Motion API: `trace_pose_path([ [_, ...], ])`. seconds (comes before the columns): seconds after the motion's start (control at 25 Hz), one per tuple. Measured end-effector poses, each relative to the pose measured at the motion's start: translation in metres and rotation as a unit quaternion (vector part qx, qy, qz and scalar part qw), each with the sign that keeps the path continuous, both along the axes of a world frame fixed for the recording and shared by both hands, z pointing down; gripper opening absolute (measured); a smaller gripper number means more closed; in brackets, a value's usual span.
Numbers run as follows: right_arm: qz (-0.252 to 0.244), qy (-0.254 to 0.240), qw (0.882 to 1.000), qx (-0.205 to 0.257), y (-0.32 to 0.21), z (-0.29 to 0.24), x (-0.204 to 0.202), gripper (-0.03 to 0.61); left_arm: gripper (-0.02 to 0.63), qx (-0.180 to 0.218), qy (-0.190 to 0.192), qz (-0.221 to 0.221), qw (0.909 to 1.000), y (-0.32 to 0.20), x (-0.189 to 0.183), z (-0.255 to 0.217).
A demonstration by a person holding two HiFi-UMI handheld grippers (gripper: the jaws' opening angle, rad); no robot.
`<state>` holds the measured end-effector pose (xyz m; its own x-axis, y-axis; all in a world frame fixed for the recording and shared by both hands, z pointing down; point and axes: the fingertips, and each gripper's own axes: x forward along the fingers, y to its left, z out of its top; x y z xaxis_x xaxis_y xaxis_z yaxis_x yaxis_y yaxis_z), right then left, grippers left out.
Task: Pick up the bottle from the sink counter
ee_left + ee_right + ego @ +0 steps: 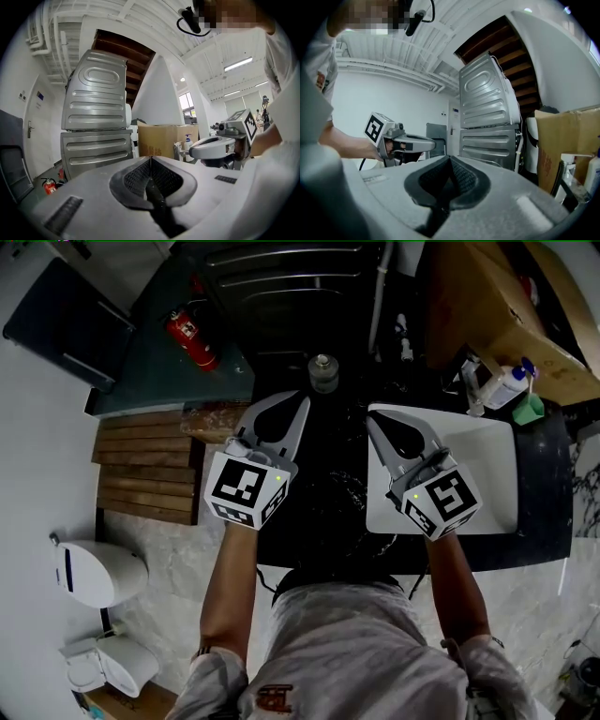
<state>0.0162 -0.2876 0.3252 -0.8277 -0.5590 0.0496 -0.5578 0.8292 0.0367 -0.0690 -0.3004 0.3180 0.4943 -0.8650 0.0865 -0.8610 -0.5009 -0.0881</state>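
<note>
Overhead, the bottle (322,371) stood upright at the far edge of the dark sink counter (319,493). It was a small clear bottle with a pale cap, and no label on it could be read. The left gripper (301,401) hung over the counter's left part, its tips near the bottle but apart from it. Its own view showed the jaws (151,159) pressed together with nothing between them. The right gripper (371,416) hovered over the near-left corner of the white basin (487,474), and its jaws (450,158) were likewise together and empty. Each gripper carried a cube with black-and-white square markers, which were patterns rather than words. A white pump bottle (506,385) stood at the counter's far right corner, its print too small to read. Reddish print on the cardboard box (164,139) was blurred beyond reading. The label on the red fire extinguisher (192,338), off the counter's far left, was also illegible.
</note>
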Motion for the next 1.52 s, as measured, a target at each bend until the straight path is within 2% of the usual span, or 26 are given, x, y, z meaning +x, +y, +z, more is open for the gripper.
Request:
trace_pose_path([
  [0.24,0.027,0.010,1.000,-0.012,-0.022,0.013,-0.002,0.002,0.045,-0.024,-0.012,0.014,0.9995,-0.033,-0.004,0.024],
  [0.52,0.052,0.030,0.998,-0.030,-0.044,0.033,-0.003,0.002,0.216,-0.060,-0.046,0.038,0.9964,-0.069,-0.002,0.060],
  [0.88,0.061,0.047,0.996,-0.045,-0.060,0.050,0.002,0.002,0.350,-0.119,-0.085,0.061,0.9873,-0.119,0.008,0.111],
  [1.16,0.065,0.053,0.995,-0.057,-0.067,0.062,0.008,0.002,0.367,-0.164,-0.105,0.070,0.9783,-0.152,0.012,0.153],
  [1.52,0.079,0.051,0.993,-0.070,-0.071,0.072,0.022,0.002,0.370,-0.198,-0.116,0.096,0.9685,-0.166,0.024,0.183],
])
